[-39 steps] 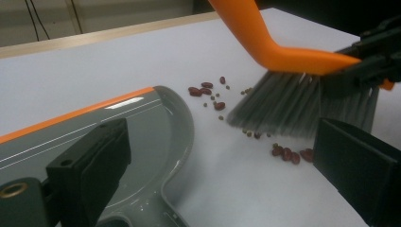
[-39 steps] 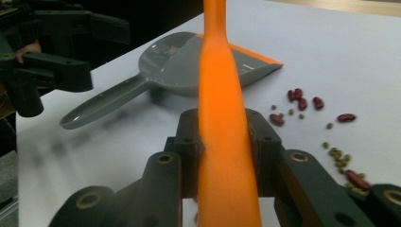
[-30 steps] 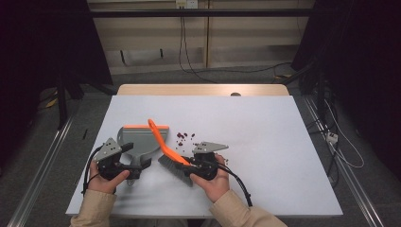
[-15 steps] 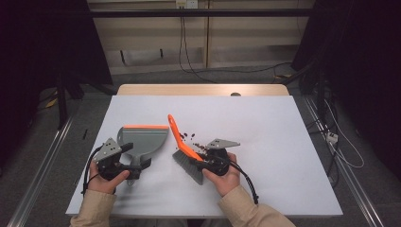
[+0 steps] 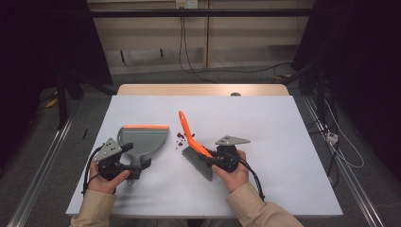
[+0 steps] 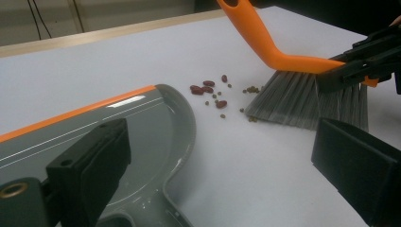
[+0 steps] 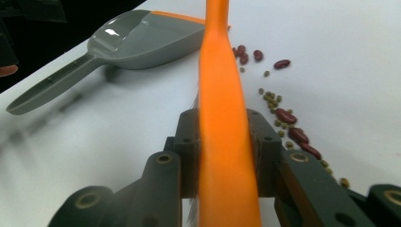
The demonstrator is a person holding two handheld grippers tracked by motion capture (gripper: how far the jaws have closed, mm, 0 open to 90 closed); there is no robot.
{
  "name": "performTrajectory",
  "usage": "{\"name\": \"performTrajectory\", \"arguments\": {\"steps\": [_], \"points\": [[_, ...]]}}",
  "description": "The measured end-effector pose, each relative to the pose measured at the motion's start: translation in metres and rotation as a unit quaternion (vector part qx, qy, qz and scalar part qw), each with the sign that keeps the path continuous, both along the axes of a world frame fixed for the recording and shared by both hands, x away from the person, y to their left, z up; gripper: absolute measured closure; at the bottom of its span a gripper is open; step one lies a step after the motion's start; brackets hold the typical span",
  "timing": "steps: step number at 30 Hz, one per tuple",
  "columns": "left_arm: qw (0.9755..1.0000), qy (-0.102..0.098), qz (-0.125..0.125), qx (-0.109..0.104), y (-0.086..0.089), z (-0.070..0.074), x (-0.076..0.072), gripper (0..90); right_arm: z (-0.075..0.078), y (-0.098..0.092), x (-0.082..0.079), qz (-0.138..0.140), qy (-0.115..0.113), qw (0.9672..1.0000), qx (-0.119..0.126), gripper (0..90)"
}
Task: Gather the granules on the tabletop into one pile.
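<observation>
On the white table (image 5: pixel 283 142) the right gripper (image 5: pixel 218 161) has its jaws clamped on the orange back of a small brush (image 5: pixel 194 146), the black pads pressing flat on both sides of the plastic in the right gripper view. The brush's grey bristles rest on the table surface and its orange handle slants up and away toward the far edge. Just beside the bristles, between them and the dustpan (image 5: pixel 142 139), lies a small scatter of beans (image 5: pixel 180 137) — dark red kidney-shaped ones mixed with smaller greenish ones — loose on the table and apart from the pan's rim. The grey dustpan lies flat, its orange-edged lip turned to the far side and its handle pointing back toward the person. The left gripper (image 5: pixel 135 163) sits over that handle; in the left gripper view its jaws stand wide either side of the pan's neck, and the pads do not seem to press on it, though the handle itself is largely hidden below the frame — so whether anything is held cannot be told for certain.
</observation>
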State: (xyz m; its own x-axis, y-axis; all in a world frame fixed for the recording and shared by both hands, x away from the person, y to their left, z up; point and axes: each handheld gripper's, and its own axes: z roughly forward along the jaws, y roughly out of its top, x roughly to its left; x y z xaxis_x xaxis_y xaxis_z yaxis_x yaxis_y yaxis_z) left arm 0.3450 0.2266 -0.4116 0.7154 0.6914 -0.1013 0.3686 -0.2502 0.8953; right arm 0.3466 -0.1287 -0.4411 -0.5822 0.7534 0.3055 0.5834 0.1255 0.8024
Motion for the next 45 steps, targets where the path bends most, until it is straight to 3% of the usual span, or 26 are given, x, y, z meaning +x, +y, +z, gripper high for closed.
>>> {"name": "performTrajectory", "arguments": {"steps": [8,15,20,25,29,31,34,38,45], "points": [[1.0000,0.002,-0.002,0.002,-0.001,-0.001,0.001,5.5,0.001,-0.009,0.003,-0.011,0.000,0.9999,0.003,70.8],[1.0000,0.003,-0.001,0.001,0.000,-0.001,0.001,5.5,0.009,-0.006,0.005,-0.008,-0.003,0.9994,0.033,71.0],[1.0000,0.005,-0.001,0.001,-0.001,-0.002,0.002,5.5,0.016,0.015,0.012,0.007,-0.009,0.9993,0.036,71.0],[1.0000,0.006,0.002,-0.002,0.001,-0.002,0.003,5.5,0.010,0.041,0.024,0.022,0.005,0.9989,0.042,71.0],[1.0000,0.008,0.004,-0.001,0.002,-0.003,0.003,5.5,0.007,0.056,0.032,0.026,0.012,0.9992,0.029,70.9],[1.0000,0.007,0.002,-0.001,0.002,-0.003,0.003,5.5,0.004,0.059,0.036,0.020,0.014,0.9997,0.009,71.0],[1.0000,0.007,0.004,-0.001,0.002,-0.003,0.003,5.4,0.002,0.053,0.040,0.003,0.033,0.9994,0.011,70.9],[1.0000,0.007,0.004,0.000,0.002,-0.004,0.003,5.5,0.003,0.044,0.037,-0.009,0.033,0.9994,0.001,70.8],[1.0000,0.004,0.002,0.002,0.001,-0.002,0.003,5.5,0.002,0.024,0.034,-0.034,0.044,0.9984,0.009,70.8]]}}
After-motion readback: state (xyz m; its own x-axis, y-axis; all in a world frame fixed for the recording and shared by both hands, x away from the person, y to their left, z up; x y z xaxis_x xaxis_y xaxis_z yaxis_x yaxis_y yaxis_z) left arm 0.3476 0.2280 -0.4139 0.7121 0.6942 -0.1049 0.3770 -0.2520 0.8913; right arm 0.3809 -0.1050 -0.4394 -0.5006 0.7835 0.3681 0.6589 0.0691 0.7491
